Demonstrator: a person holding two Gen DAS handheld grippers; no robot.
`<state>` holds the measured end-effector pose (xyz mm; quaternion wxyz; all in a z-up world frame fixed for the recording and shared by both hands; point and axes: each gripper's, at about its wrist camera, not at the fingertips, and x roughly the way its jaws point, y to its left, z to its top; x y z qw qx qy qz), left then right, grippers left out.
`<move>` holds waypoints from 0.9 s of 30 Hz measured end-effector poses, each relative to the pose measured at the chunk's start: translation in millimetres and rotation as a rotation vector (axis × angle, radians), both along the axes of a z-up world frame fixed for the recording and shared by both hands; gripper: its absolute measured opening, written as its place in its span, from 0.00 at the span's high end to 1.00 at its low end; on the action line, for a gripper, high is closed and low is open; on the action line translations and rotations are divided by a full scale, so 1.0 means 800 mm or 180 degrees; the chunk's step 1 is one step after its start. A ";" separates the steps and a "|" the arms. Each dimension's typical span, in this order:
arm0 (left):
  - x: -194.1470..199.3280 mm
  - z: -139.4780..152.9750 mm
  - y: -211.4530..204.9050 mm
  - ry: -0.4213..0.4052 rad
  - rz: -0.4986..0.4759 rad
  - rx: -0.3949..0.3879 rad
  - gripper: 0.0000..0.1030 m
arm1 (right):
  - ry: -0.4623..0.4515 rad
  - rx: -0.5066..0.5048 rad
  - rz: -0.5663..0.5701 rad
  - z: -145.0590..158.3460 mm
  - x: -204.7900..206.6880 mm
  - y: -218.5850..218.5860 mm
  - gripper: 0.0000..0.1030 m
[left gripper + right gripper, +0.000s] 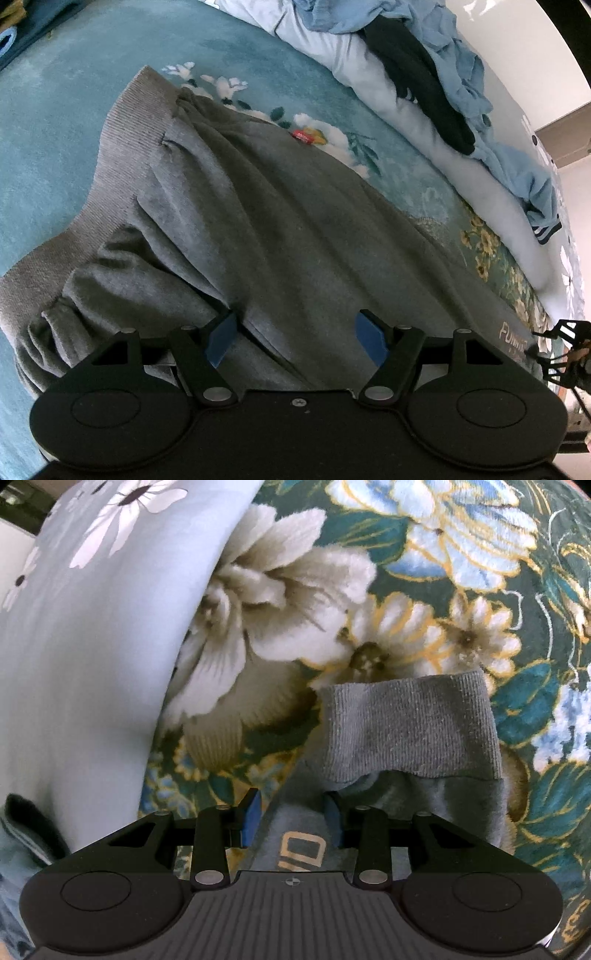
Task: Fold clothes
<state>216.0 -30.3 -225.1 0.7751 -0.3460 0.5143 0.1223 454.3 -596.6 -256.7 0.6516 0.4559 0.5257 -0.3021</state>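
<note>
The grey sweater (pixel 258 221) lay spread on the teal floral blanket (pixel 55 147), its long axis running from the ribbed hem (pixel 122 147) at about 11 o'clock in the left wrist view down toward the printed lettering (pixel 513 332) at about 4 o'clock. The left gripper (pixel 295 338) hung over the body of the garment with its jaws standing well apart, a raised fold of cloth beside its left blue pad (pixel 221 341) but nothing pressed between the pads. The right gripper (pixel 291 818) pointed steeply down at the sleeve end; its jaws stood partly apart with sleeve fabric lying between them, and no firm pinch was evident. The ribbed cuff (pixel 410 727) lay just beyond it at about 1 o'clock, the sleeve running away from the gripper along that line. A pale blue quilt (pixel 74 664) bordered the blanket at 9 o'clock. Judging by position, the right gripper was the nearer one to the sleeve, so the fold would likely depend on it carrying the cuff across the sweater's long axis toward the body.
</note>
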 end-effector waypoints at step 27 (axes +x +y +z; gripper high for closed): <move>-0.010 0.002 0.009 0.0003 -0.0008 0.0029 0.32 | -0.0509 -0.0302 0.0107 0.001 -0.010 0.000 0.95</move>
